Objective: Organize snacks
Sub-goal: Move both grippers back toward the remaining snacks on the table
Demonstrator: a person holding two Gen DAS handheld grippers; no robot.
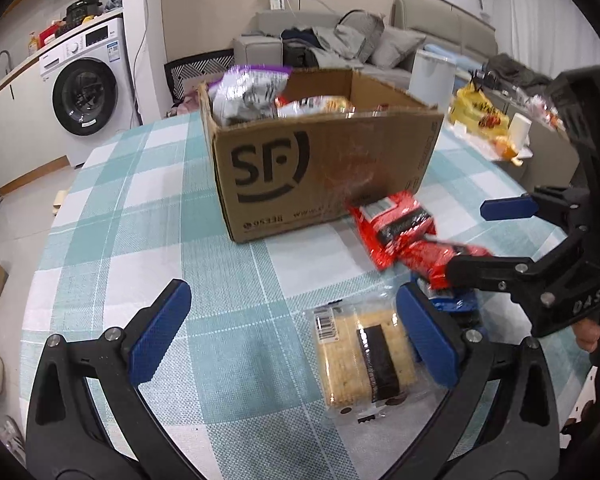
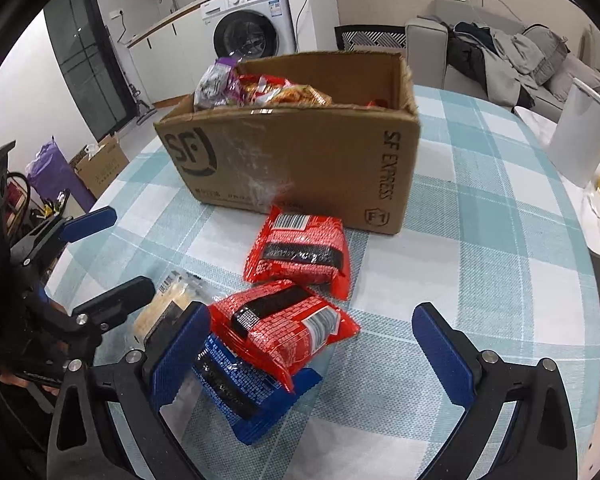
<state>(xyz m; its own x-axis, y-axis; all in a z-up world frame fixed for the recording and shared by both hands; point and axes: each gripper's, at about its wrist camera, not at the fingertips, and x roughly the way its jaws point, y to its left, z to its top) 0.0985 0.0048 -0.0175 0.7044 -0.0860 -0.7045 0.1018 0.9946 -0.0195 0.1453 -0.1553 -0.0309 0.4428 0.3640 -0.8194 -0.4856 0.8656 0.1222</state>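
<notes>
Your left gripper [image 1: 296, 336] is spread wide, blue pads apart, nothing between them; it hangs low over the checked tablecloth [image 1: 148, 216]. Just inside its right finger lies a clear-wrapped cracker pack [image 1: 360, 360], flat on the cloth, barcode end pointing toward the box. Your right gripper [image 2: 320, 354] is likewise spread, both pads clear of any packet. Between its fingers, nearer the left pad, a red snack packet [image 2: 284, 328] rests tilted on top of a blue snack packet [image 2: 248, 396]; the blue one lies flat on the cloth and juts out beneath the red one toward the camera. A second red packet [image 2: 300, 256] lies just beyond that stack, its far edge near or against the foot of the cardboard box [image 2: 300, 156]; contact cannot be confirmed. The box stands upright and open-topped mid-table, printed SF on the long face and SF EXPRESS on the short one. Inside it, at the end above the SF logo, you have a purple-and-silver bag [image 1: 248, 92] standing above the rim and an orange-red packet [image 1: 316, 105] beside it; the other end looks mostly unfilled. A white cylindrical container [image 2: 580, 136] stands well apart on the far right of the table.
</notes>
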